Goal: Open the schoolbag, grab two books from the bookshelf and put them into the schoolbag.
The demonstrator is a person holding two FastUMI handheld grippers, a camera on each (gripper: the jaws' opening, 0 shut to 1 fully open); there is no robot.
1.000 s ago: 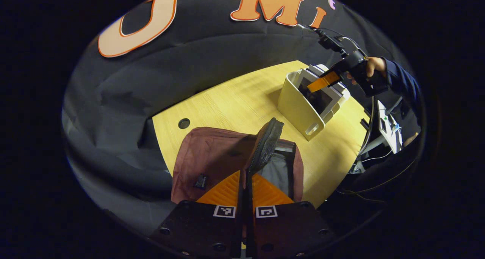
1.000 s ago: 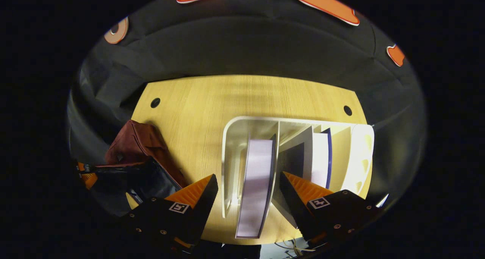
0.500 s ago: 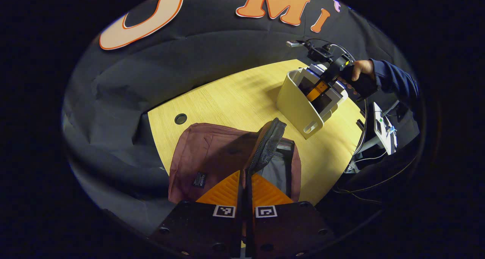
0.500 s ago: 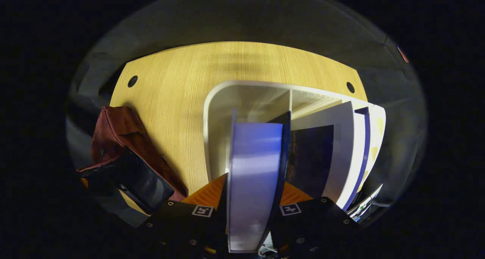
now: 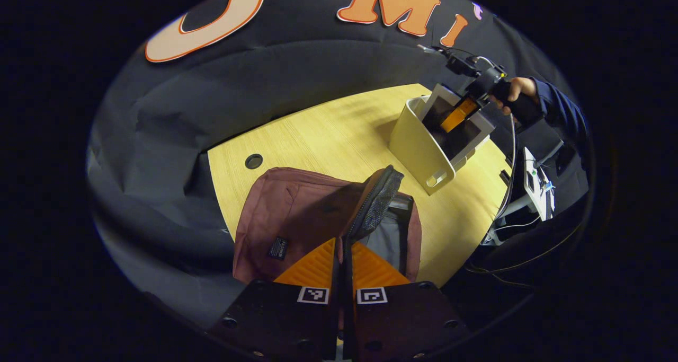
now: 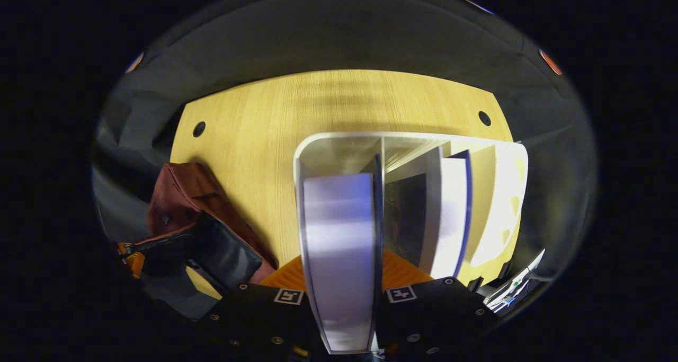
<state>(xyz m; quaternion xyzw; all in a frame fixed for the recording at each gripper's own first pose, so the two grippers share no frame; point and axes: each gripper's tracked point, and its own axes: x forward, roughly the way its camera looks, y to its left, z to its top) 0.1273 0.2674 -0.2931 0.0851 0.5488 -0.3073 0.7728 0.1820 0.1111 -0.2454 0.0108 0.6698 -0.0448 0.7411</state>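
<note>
Right tongs (image 6: 341, 285) clamp an upright book (image 6: 339, 256) in the bookshelf (image 6: 339, 144); the schoolbag (image 6: 183, 197), its flap (image 5: 373, 208) pinched by the left tongs (image 5: 343, 261), lies toward nine o'clock.

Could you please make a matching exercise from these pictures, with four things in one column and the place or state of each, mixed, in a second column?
Things:
1. dark red fabric schoolbag
2. book with pale page edges
3. cream plastic bookshelf
4. black mesh zipper flap

States:
A. clamped between the fingers of the right gripper
B. lying on the wooden table, its mouth open
C. pinched by the left gripper and lifted up
D. standing on the table, another book leaning inside it

Pairs: 1-B, 2-A, 3-D, 4-C
</note>
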